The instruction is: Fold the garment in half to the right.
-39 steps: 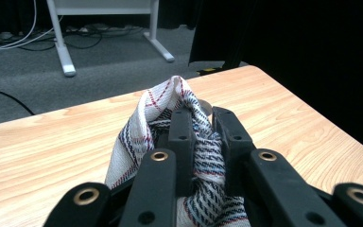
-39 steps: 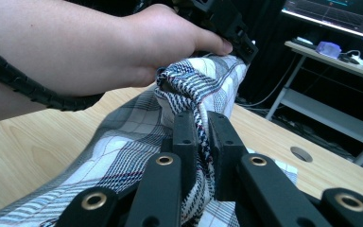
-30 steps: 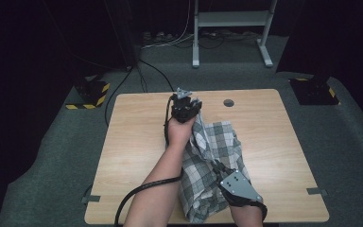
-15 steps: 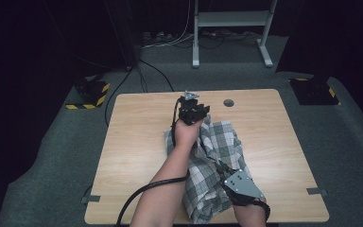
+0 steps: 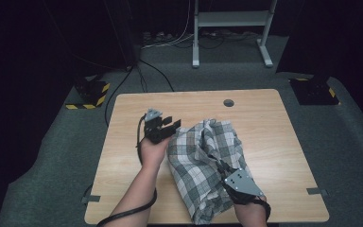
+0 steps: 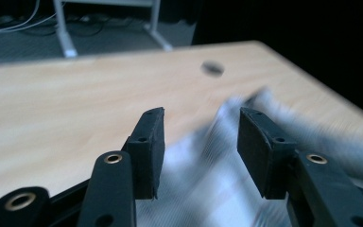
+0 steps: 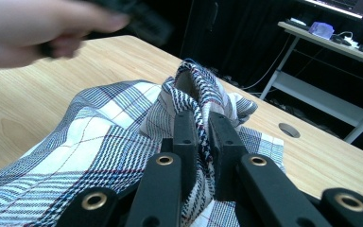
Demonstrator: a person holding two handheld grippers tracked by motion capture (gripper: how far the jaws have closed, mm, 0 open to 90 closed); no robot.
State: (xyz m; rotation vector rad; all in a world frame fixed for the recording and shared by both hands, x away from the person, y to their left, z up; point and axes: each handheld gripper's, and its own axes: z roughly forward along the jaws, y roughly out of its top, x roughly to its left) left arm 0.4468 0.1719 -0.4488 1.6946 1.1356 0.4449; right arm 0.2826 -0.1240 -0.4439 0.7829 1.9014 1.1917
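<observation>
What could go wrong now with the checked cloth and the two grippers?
1. The right gripper pinches only a thin fold of the checked cloth; a pull might slip it free.
2. The left gripper, whose jaws have just been opening with nothing between them, is beside the cloth; closing here may grab several bunched layers.
3. The cloth's near edge reaches the table front and could slide off.

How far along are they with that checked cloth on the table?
Early, by the look of it. The checked cloth lies rumpled on the table, no neat fold showing. The right gripper pinches a ridge of fabric; the left gripper, jaws just opened with nothing between them, sits beside the cloth. Smoothing and folding seem left.
</observation>
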